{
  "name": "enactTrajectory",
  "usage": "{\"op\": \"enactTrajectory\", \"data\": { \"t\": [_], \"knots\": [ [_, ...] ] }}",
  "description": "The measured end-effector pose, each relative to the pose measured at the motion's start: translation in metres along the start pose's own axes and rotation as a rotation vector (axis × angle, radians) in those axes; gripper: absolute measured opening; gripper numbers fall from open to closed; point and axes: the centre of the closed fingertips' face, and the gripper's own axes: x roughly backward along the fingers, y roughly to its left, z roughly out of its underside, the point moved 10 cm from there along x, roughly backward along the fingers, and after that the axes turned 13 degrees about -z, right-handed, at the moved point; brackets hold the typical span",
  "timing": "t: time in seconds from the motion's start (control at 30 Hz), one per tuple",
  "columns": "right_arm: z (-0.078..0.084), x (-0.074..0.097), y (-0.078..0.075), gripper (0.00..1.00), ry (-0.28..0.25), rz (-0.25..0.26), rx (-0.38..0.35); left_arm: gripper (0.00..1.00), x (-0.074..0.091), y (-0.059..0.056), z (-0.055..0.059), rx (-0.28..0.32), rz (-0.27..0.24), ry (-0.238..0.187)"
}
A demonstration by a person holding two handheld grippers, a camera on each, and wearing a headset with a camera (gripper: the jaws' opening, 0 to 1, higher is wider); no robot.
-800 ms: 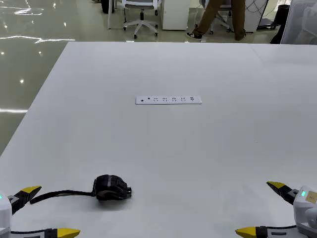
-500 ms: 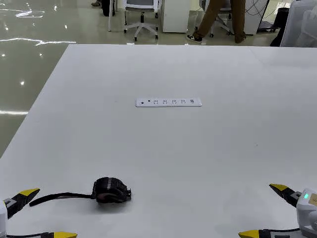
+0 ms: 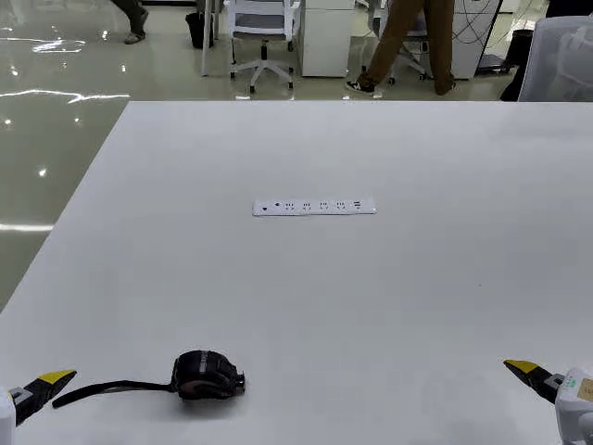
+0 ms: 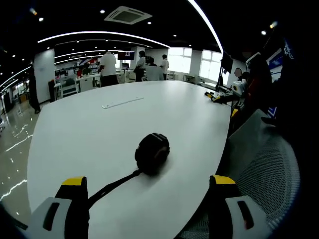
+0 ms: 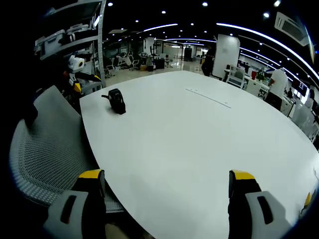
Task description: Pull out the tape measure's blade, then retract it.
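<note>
1. While both grippers hang at the near edge of a white surface (image 3: 389,278), a black tape measure (image 3: 208,375) lies on that surface, close to the same edge.
2. From the tape measure a black strap (image 3: 111,389) trails flat across the surface towards the left gripper (image 4: 148,181).
3. The left gripper sits just short of the tape measure, which shows ahead of it and between its tips. Its yellow-tipped fingers (image 4: 75,182) are spread wide and hold nothing. The strap's end reaches one finger, but whether they touch cannot be told.
4. The right gripper (image 5: 166,175) is well apart from the tape measure, on the side opposite the strap. Its fingers (image 5: 241,176) are also spread wide, with nothing between them but bare surface.
5. Beyond the tape measure, towards the middle of the surface, lies a white power strip (image 3: 314,207).
6. Nearer than the tape measure, off the surface's edge, grey chair mesh (image 5: 45,149) shows in both gripper views.
7. Far beyond the tape measure, past the surface, an office chair (image 3: 264,28) and a person's legs (image 3: 408,46) stand on a glossy floor.
</note>
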Motion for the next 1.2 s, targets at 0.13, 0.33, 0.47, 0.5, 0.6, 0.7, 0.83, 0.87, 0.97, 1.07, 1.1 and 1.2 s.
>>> {"op": "enactTrajectory", "data": {
  "t": [0.13, 0.33, 0.47, 0.5, 0.6, 0.7, 0.83, 0.87, 0.97, 1.07, 1.1, 1.2],
  "knots": [
    [-0.012, -0.011, -0.003, 0.98, -0.005, -0.021, 0.003, 0.9, -0.018, 0.004, -0.012, -0.128, 0.06, 0.055],
    [-0.056, -0.074, 0.004, 0.85, 0.05, -0.212, 0.147, 0.68, -0.074, -0.009, -0.05, -0.442, 0.229, 0.14],
    [-0.09, -0.124, 0.012, 0.8, 0.059, -0.306, 0.221, 0.58, -0.112, -0.02, -0.059, -0.531, 0.345, 0.205],
    [-0.097, -0.133, 0.013, 0.79, 0.068, -0.321, 0.239, 0.56, -0.118, -0.022, -0.06, -0.55, 0.363, 0.22],
    [-0.115, -0.163, 0.02, 0.75, 0.093, -0.374, 0.266, 0.51, -0.137, -0.028, -0.058, -0.66, 0.397, 0.267],
    [-0.13, -0.193, 0.03, 0.71, 0.109, -0.425, 0.299, 0.3, -0.148, -0.031, -0.053, -0.751, 0.386, 0.289],
    [-0.139, -0.232, 0.042, 0.58, 0.149, -0.485, 0.333, 0.3, -0.147, -0.037, -0.053, -0.784, 0.405, 0.304],
    [-0.14, -0.238, 0.044, 0.56, 0.16, -0.497, 0.347, 0.29, -0.145, -0.036, -0.054, -0.804, 0.422, 0.303],
    [-0.141, -0.264, 0.05, 0.48, 0.208, -0.542, 0.369, 0.29, -0.145, -0.037, -0.054, -0.833, 0.439, 0.306],
    [-0.14, -0.282, 0.055, 0.4, 0.241, -0.555, 0.372, 0.29, -0.145, -0.034, -0.054, -0.777, 0.4, 0.329],
    [-0.139, -0.289, 0.058, 0.37, 0.254, -0.569, 0.37, 0.29, -0.145, -0.034, -0.053, -0.761, 0.386, 0.332],
    [-0.137, -0.3, 0.062, 0.29, 0.279, -0.572, 0.39, 0.29, -0.144, -0.032, -0.053, -0.765, 0.391, 0.322]
  ]
}}
